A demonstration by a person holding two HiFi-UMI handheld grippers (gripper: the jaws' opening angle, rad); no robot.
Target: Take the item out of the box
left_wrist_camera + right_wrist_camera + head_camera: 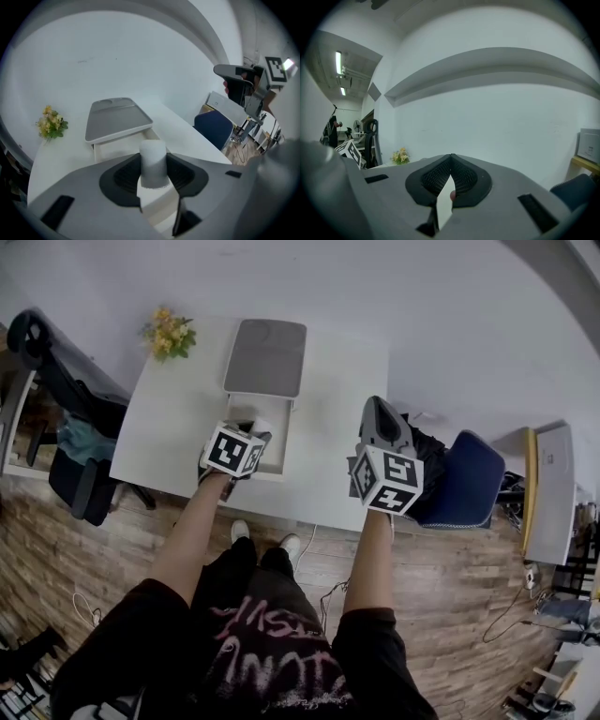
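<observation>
In the head view the left gripper (251, 427) sits over the near end of the open box (277, 442) on the white table (178, 418). Its marker cube (232, 451) covers the jaws, so whatever they grip is hidden here. The box's grey lid (266, 357) is folded back. The right gripper (375, 407) is held up by the table's right edge, in front of a blue chair (464, 479). A black office chair (66, 390) is cut off at the left. The pink print on the person's black shirt (262, 643) appears upside down and I cannot read it. In the left gripper view the pads clamp a plain white cylindrical item (153, 152) upright between them, over the box's near part. Its lower end blends into the pale box interior, so I cannot tell if it is clear of the box. It bears no label. Yellow flowers (51, 125) stand far left on the table. In the right gripper view the jaws meet at their tips with nothing between them. Only a pale sliver and a small pinkish spot show in the gap lower down, too small to identify. The only markings on either gripper are the black-and-white squares.
</observation>
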